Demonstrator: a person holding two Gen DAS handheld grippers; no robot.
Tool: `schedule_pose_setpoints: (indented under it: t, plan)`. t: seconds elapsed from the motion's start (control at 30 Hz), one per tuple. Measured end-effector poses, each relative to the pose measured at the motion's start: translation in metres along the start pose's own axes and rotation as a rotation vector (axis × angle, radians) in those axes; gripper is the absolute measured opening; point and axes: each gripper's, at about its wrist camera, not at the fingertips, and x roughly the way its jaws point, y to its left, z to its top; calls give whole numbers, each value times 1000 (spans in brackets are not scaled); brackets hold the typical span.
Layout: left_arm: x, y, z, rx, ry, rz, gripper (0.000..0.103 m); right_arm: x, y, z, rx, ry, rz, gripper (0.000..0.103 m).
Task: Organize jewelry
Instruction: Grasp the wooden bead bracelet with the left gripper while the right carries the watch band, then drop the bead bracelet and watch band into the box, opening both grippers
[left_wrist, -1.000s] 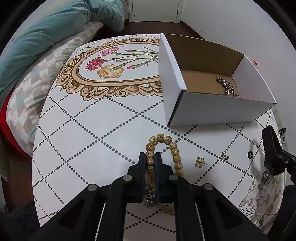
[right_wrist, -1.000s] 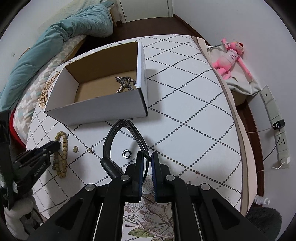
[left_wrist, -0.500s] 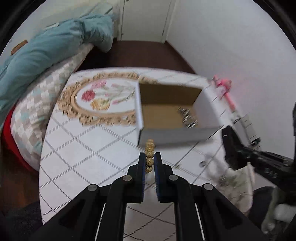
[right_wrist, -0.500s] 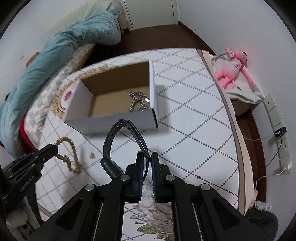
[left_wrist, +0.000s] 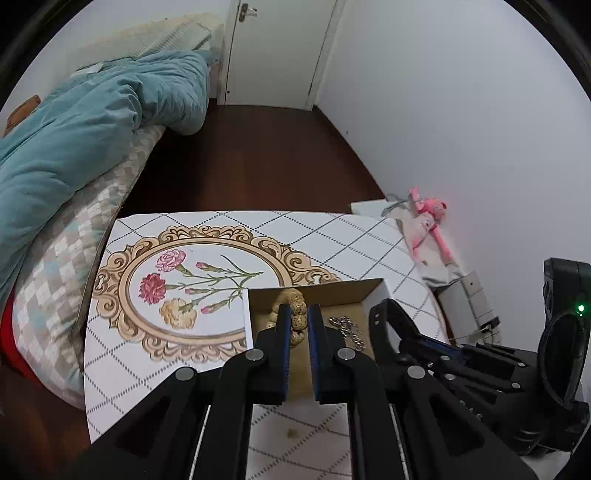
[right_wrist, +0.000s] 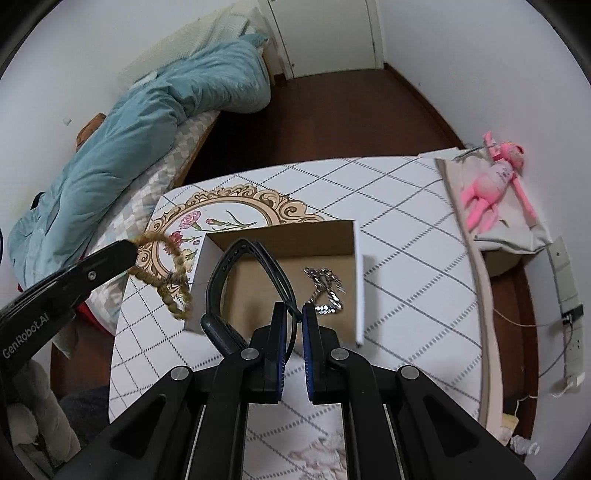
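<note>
My left gripper (left_wrist: 298, 313) is shut on a tan bead bracelet (left_wrist: 297, 320) and holds it in the air over the near left part of the white cardboard box (left_wrist: 246, 314). In the right wrist view the bracelet (right_wrist: 168, 275) dangles beside the box's left wall (right_wrist: 195, 291). My right gripper (right_wrist: 294, 308) is shut on a black band (right_wrist: 218, 280) and holds it over the open box. A silver chain (right_wrist: 327, 291) lies on the box floor, also seen in the left wrist view (left_wrist: 349, 330).
The box stands on a white table with a dotted diamond pattern (right_wrist: 406, 229) and a floral oval print (left_wrist: 192, 284). A bed with a teal duvet (left_wrist: 74, 147) lies to the left. A pink plush toy (right_wrist: 495, 184) lies to the right by the wall.
Both grippers rose well above the table and moved forward over the box. The bead bracelet was lifted off the table and now hangs from my left gripper.
</note>
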Motion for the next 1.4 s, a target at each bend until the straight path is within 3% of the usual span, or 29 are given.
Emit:
schedule_pose_setpoints:
  t: [0.27,0.43,0.47,0.53,0.6,0.7,0.8,0.87,0.93,1.03,1.4]
  plan:
    - [35,9,13,-41,81,-46,7,54,0,20,2,97,4,8]
    - [44,16,19,-87,109,7,12,82,1,23,-11,176,17,10]
    - [44,17,19,-89,109,29,16,87,0,23,-8,200,12,12]
    - [44,18,16,-72,101,91,51,91,-3,23,-3,211,1,30]
    - [39,21,11,-64,72,124,69,83,-3,20,-7,184,-18,41]
    - [38,24,3,-60,57,178,74,67,-5,19,-16,139,-53,51]
    - [38,29,-8,-70,52,218,97,48,-7,16,-27,84,-100,60]
    - [38,31,-19,-66,41,239,98,37,-11,12,-41,50,-148,68]
    - [40,30,-27,-59,35,258,103,30,-14,8,-55,24,-194,87]
    - [41,28,-39,-57,28,274,103,25,-21,0,-66,2,-263,100]
    - [27,14,-56,-56,18,275,103,22,-26,-17,-74,-22,-303,103]
